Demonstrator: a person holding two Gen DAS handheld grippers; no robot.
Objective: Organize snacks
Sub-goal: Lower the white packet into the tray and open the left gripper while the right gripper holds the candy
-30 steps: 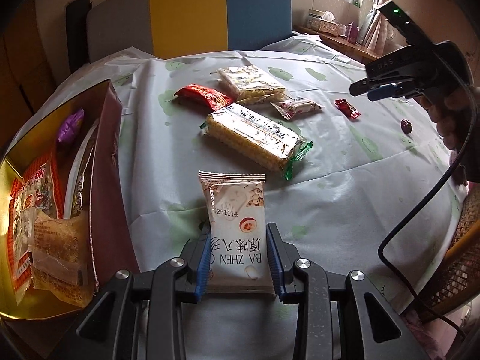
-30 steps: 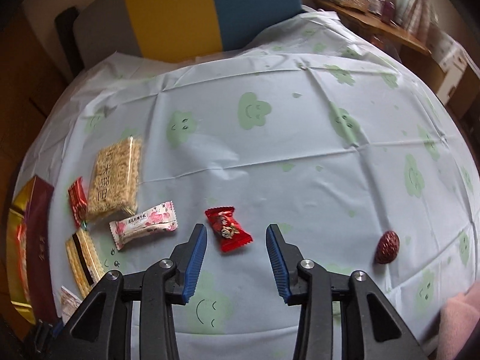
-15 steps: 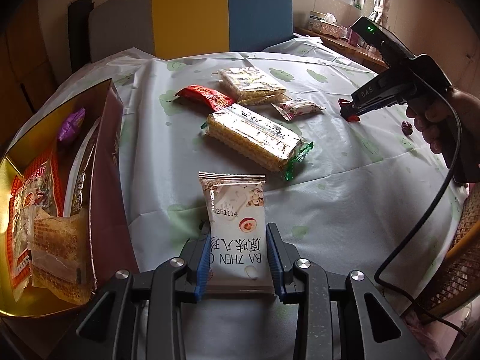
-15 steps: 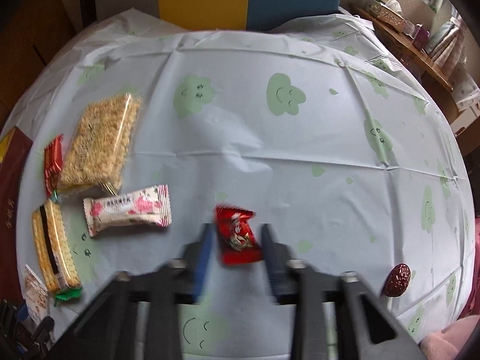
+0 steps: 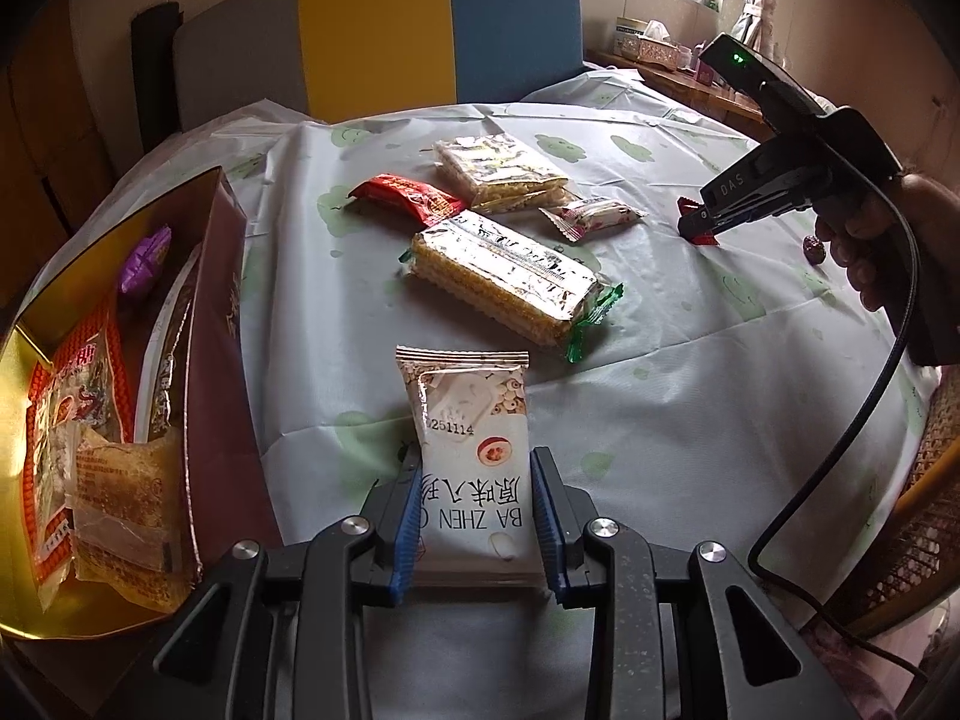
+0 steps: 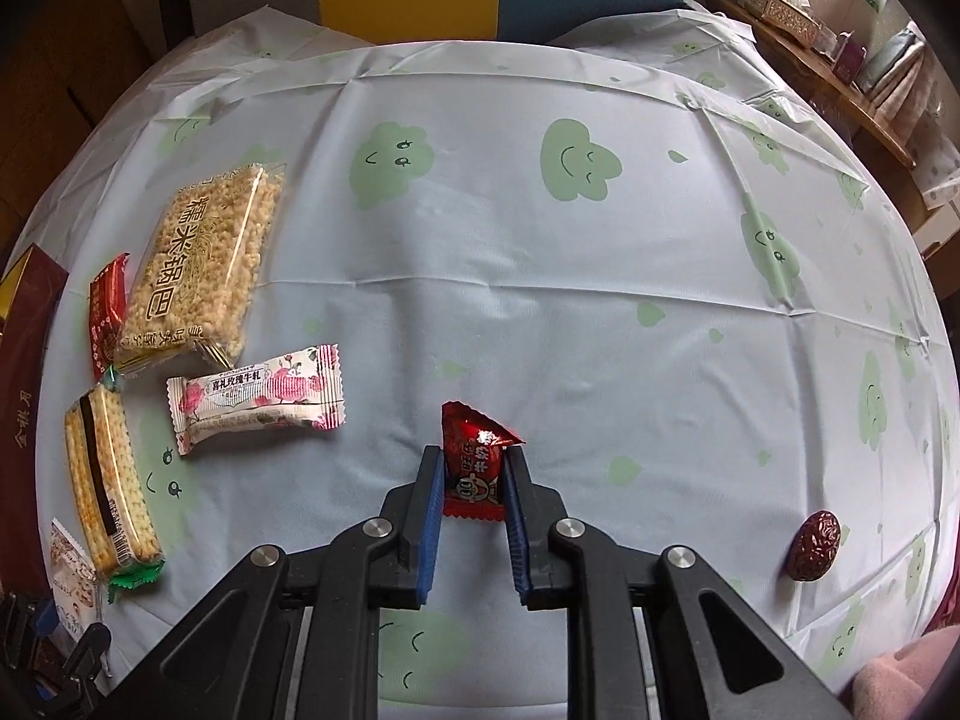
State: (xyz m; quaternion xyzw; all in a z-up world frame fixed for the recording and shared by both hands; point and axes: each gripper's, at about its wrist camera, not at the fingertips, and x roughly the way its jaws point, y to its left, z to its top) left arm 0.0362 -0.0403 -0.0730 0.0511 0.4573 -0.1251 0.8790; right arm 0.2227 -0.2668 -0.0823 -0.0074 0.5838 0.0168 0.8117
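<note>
My left gripper (image 5: 474,480) is shut on a white snack packet (image 5: 468,420) printed "BA ZHEN", held just above the table near its front edge. An open gold-lined box (image 5: 216,324) with several snacks inside stands to its left. My right gripper (image 6: 474,468) is shut on a small red candy (image 6: 474,462) lying on the tablecloth; it also shows in the left wrist view (image 5: 699,227). Loose on the cloth lie a wafer pack (image 5: 504,276), a rice cracker pack (image 6: 198,264), a pink rose nougat (image 6: 258,399) and a red packet (image 5: 408,198).
A dried red date (image 6: 813,545) lies on the cloth at the right. A grey, yellow and blue chair back (image 5: 384,30) stands behind the round table. A wooden sideboard (image 6: 828,60) with boxes is at the far right. The right gripper's cable (image 5: 840,450) hangs over the table edge.
My right gripper came down to the cloth and closed on the red candy. My left gripper stayed still, holding the white packet.
</note>
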